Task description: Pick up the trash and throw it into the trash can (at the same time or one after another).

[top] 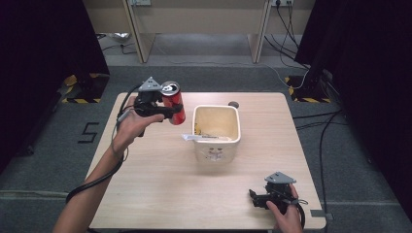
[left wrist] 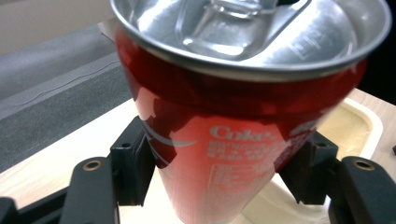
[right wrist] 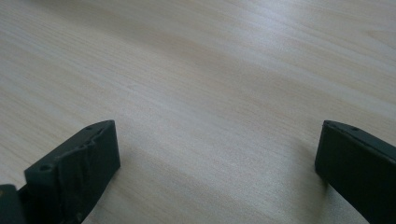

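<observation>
At upper left we saw the left claw (top: pixel 167 112) clamped on the red can (top: pixel 174 103): probably light, slick, dentable; mid-body suited.

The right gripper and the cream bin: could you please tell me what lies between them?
Only bare wooden table: in the high view, nothing sits between the right gripper and the cream bin.

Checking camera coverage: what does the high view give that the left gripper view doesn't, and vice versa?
High view alone: the right gripper with open jaws low on the table, both forearms, the floor. Left gripper view alone: the print on the red can and the pads pressing its sides. Shared: the can, the left gripper and the cream bin.
</observation>
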A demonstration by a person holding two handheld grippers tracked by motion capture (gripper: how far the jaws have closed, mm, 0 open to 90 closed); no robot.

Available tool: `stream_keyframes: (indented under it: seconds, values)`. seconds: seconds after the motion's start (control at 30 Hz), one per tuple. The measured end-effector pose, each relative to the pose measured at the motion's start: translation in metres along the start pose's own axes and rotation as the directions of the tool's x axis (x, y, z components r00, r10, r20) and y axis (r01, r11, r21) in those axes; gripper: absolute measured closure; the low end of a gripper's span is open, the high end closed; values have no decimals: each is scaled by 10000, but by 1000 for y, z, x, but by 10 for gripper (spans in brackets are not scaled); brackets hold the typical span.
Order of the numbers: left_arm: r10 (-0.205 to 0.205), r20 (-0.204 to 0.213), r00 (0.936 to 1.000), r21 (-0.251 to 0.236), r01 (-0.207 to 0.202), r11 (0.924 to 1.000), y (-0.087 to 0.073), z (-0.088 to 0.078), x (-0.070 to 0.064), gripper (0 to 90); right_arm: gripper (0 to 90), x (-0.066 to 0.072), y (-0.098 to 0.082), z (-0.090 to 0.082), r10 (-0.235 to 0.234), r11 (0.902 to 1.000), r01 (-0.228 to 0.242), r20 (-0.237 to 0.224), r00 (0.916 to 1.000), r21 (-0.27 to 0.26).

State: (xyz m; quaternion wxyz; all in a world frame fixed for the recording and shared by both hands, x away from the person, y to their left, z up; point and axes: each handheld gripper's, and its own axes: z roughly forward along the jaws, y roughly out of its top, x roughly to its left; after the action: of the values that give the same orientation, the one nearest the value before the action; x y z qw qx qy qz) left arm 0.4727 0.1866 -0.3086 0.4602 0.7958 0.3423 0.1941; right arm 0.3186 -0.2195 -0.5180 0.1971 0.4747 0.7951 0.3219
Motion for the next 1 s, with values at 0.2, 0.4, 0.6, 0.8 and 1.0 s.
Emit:
stream_keyframes:
  seconds: [0.2,0.4,0.6,0.8,1.0]
  values:
    - [239,183,9995,45,-240,9997,14,8,-9,350,2,0,0,0,-18,10000,18,0,10000,14]
    - [322,453,9985,34,-324,9995,23,18,-19,350,2,0,0,0,-39,10000,39,10,10000,8]
    - [452,703,9965,68,-458,9989,29,30,-28,350,3,0,0,0,-56,10000,56,17,10000,8]
    - [643,872,9941,215,-664,9976,33,42,-38,350,3,0,0,0,-64,10000,64,13,10000,8]
    - [717,1135,9909,253,-751,9969,35,54,-43,350,3,0,0,0,-76,10000,76,8,10000,5]
